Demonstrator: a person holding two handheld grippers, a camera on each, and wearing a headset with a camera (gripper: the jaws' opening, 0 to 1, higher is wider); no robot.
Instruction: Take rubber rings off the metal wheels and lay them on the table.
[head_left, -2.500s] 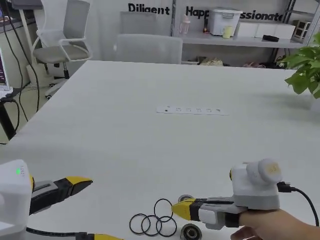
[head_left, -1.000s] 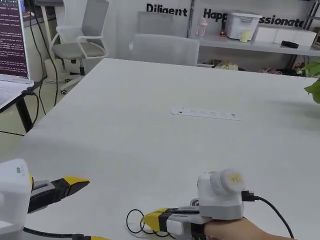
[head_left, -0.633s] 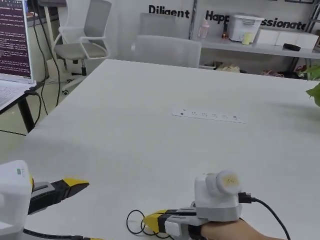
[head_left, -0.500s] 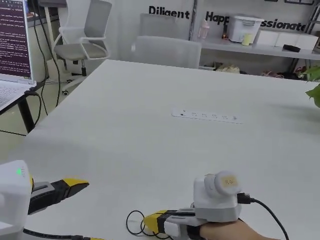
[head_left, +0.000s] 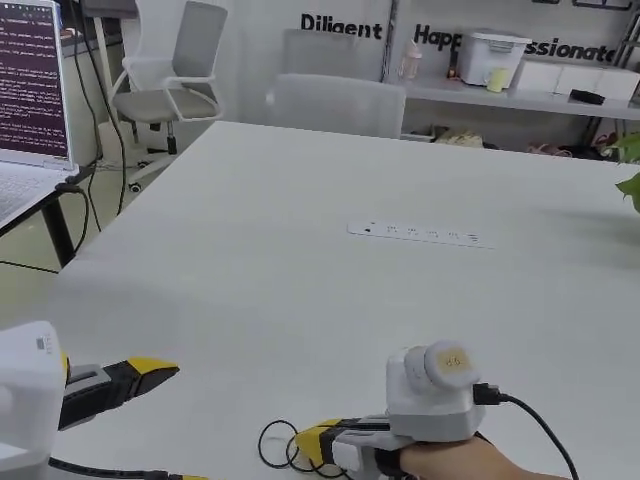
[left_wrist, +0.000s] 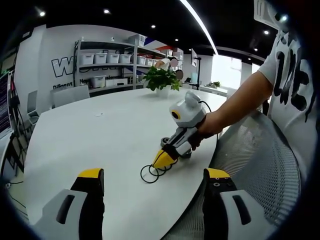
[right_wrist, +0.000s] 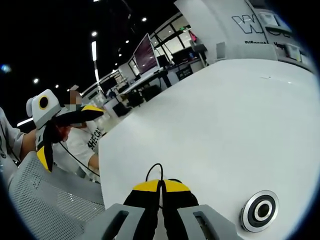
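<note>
While my left claw (left_wrist: 154, 175) hangs wide open and empty over the white table (right_wrist: 225, 115), my right claw (right_wrist: 161, 187) is pressed closed at the thin black rubber rings (right_wrist: 155, 172) lying there; whether it pinches one I cannot tell. A round silver metal wheel (right_wrist: 260, 210) lies at four o'clock.

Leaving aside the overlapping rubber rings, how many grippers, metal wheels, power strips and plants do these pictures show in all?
Grippers: 2, the left gripper and the right gripper
Metal wheels: 2
Power strip: 1
Plant: 1
Total: 6
</note>
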